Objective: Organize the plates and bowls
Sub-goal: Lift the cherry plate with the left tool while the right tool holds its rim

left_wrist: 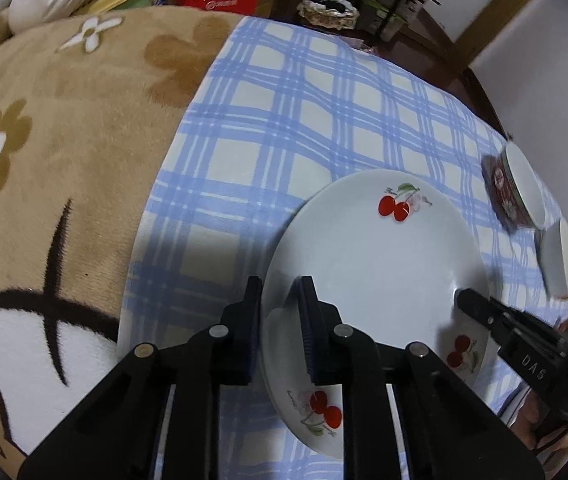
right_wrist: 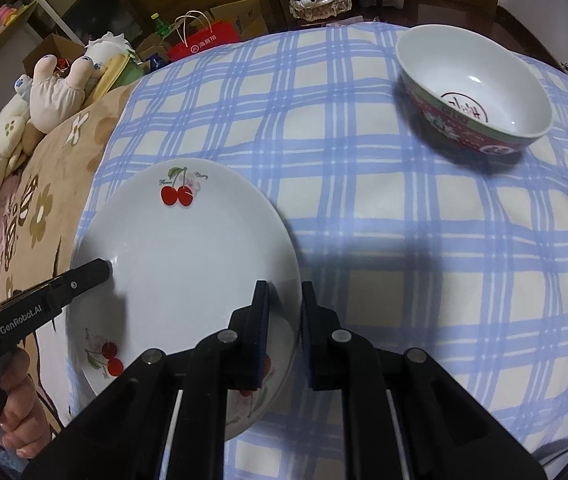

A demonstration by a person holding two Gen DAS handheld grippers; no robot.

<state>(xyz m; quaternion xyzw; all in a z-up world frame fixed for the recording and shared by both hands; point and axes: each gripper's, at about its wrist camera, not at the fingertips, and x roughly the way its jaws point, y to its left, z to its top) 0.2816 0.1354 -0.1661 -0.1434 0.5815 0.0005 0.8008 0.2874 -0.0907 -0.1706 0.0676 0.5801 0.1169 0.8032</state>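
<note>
Two white plates with cherry prints lie stacked on the blue checked cloth. The top plate (left_wrist: 372, 264) (right_wrist: 188, 264) covers most of the lower plate (left_wrist: 284, 360) (right_wrist: 100, 356). My left gripper (left_wrist: 278, 292) (right_wrist: 100, 270) is shut on the top plate's left rim, one finger on its face and one outside. My right gripper (right_wrist: 284, 292) (left_wrist: 464, 296) is shut on the opposite rim in the same way. A bowl (right_wrist: 472, 92) (left_wrist: 520, 184), red-patterned outside and white inside, stands upright at the far right. The edge of a second white bowl (left_wrist: 560, 264) shows beside it.
The checked cloth (right_wrist: 364, 200) covers the right part of the surface. A tan flowered blanket (left_wrist: 64, 160) covers the left part. Plush toys (right_wrist: 56, 88), a red bag (right_wrist: 204, 44) and boxes sit beyond the far edge. A hand (right_wrist: 16, 420) holds the left gripper's handle.
</note>
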